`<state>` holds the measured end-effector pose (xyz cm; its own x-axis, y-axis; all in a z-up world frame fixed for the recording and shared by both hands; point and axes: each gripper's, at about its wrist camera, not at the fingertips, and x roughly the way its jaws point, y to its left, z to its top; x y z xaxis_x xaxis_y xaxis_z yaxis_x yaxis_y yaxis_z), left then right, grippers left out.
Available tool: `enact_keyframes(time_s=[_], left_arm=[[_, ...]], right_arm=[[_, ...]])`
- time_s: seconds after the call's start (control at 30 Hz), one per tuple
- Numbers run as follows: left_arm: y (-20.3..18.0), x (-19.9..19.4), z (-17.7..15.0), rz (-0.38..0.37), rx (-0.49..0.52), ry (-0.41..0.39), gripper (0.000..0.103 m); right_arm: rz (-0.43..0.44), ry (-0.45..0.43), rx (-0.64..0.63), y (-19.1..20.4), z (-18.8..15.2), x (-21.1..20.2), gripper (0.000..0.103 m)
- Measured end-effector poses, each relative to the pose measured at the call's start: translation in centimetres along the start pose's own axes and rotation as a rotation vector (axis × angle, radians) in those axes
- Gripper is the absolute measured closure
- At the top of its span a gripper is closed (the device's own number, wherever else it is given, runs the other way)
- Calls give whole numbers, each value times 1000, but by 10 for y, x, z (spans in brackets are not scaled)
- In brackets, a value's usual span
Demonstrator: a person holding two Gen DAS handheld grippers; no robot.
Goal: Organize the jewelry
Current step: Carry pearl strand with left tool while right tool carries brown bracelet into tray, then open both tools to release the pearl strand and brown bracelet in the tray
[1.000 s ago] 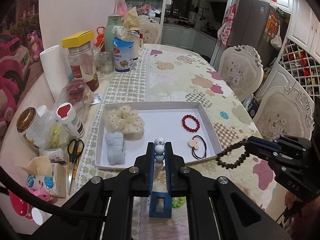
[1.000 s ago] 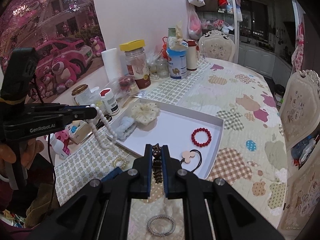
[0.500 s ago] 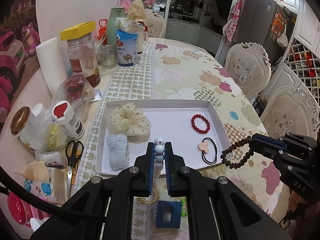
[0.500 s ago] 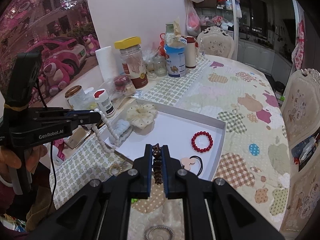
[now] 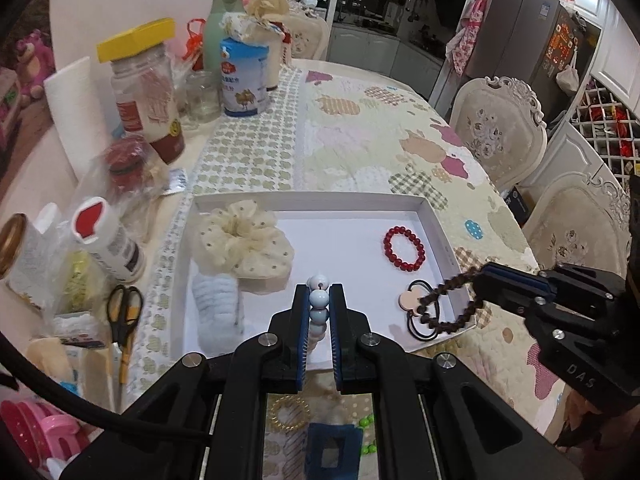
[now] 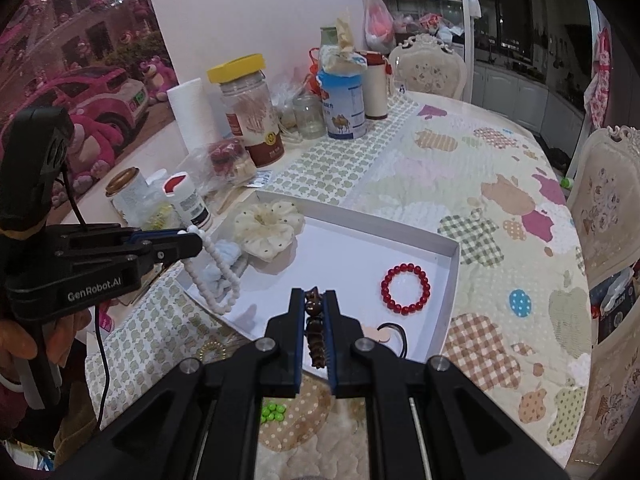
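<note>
Left wrist view: left tongs (image 5: pixel 319 300) clamped tight on white bead strand (image 5: pixel 319 299), hanging over near edge of white tray (image 5: pixel 304 197). Right tongs (image 6: pixel 314 302) pinching brown bead bracelet (image 6: pixel 315 336), loop dangling over tray's near right corner, above black hair tie with pink charm (image 5: pixel 420 312). Already in tray: red bead bracelet (image 5: pixel 404 248), cream scrunchie (image 5: pixel 244 240), pale blue scrunchie (image 5: pixel 216 312). Gold bracelet (image 5: pixel 289 412), green beads (image 5: pixel 368 434) on bench (image 5: pixel 360 132) near side. Scissors (image 5: pixel 125 316) off left, jars behind.
</note>
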<state>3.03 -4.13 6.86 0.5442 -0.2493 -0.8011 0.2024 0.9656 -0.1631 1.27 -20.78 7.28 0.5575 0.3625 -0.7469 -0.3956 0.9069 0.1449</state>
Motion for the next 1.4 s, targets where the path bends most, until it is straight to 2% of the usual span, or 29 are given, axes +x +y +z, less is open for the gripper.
enact_keyframes(time_s=[0.2, 0.37, 0.53, 0.67, 0.87, 1.4], left_arm=[[3, 26, 0, -21, -7, 30, 103], [31, 55, -6, 14, -59, 87, 103], [53, 68, -11, 25, -108, 114, 103], [61, 73, -11, 15, -126, 120, 103], [58, 84, -5, 18, -109, 123, 103], [63, 118, 5, 41, -114, 166, 103]], right_arm=[[18, 37, 14, -1, 7, 27, 94], [49, 72, -2, 6, 14, 54, 94], [73, 122, -32, 8, 28, 94, 94], [41, 152, -45, -3, 41, 128, 94], [-21, 184, 0, -34, 57, 169, 94], [-48, 211, 80, -72, 58, 213, 94]])
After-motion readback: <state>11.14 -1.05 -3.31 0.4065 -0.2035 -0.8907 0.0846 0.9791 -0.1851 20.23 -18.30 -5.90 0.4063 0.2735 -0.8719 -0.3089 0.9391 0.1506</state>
